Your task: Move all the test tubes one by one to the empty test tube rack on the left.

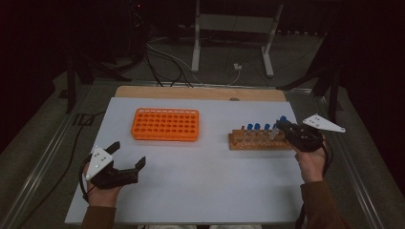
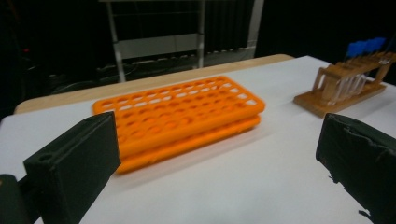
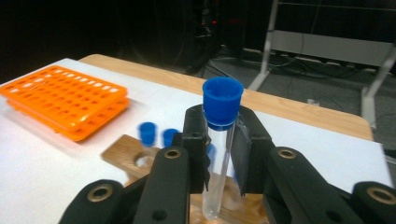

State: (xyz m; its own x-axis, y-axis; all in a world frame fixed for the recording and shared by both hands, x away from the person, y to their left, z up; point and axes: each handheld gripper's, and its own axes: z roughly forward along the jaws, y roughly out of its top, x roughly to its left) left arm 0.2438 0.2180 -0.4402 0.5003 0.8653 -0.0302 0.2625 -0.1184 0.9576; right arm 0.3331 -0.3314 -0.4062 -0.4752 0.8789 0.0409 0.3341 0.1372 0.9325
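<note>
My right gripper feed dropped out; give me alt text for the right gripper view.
The right gripper is shut on a clear test tube with a blue cap, held upright above the wooden rack. The orange rack lies on the white table at left.

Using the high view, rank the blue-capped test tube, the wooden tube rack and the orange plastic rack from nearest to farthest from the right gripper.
1. Blue-capped clear test tube: held in the right gripper.
2. Wooden tube rack: just left, beneath it.
3. Orange plastic rack: far left, mid-table.
</note>
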